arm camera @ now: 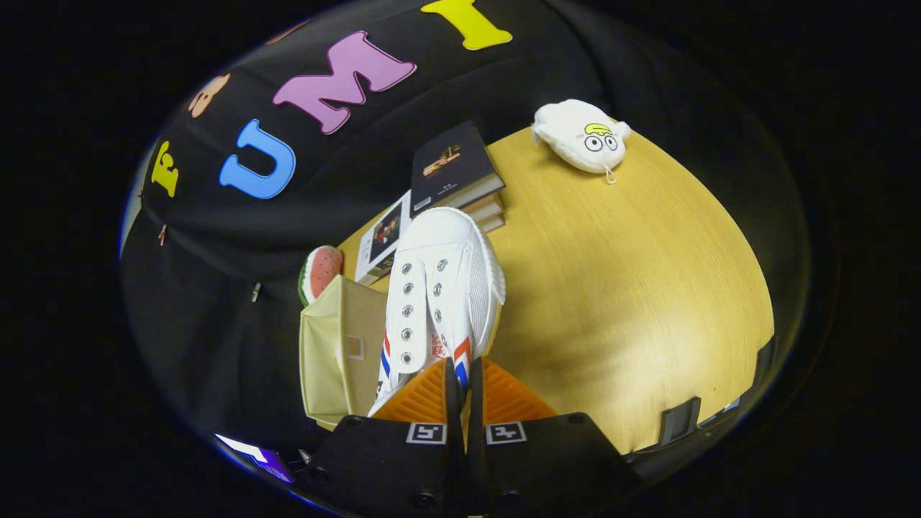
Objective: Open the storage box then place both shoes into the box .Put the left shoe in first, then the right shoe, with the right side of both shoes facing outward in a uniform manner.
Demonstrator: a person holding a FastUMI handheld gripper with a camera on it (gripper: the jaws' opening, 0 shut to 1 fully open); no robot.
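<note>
Table (633, 288): a round-looking wooden top is seen, on which everything else is set; a wide bare stretch is left beside the shoe.
Storage box (334, 352): a pale cream box is seen just ahead of the fingers and to one side, at the table's edge near the black cloth wall; a small square mark is carried on the face turned toward the camera. Whether its lid is open cannot be told from this angle.
Shoe (439, 288): a white lace-up canvas shoe with metal eyelets and red and blue stripes near its heel end is held up, toe pointed away from the camera; it is seen right beside the storage box, partly overlapping it.
Gripper (463, 381): the two fingers are drawn almost together and are clamped on the heel end of the shoe, a thin part of which is pinched between them.
Books (453, 173): a small stack with a dark cover on top is seen beyond the shoe's toe.
Plush toy (583, 135): a white soft toy with cartoon eyes is laid near the table's far edge, well apart from the shoe.
Watermelon slice (321, 272): a toy slice is seen just behind the storage box.
</note>
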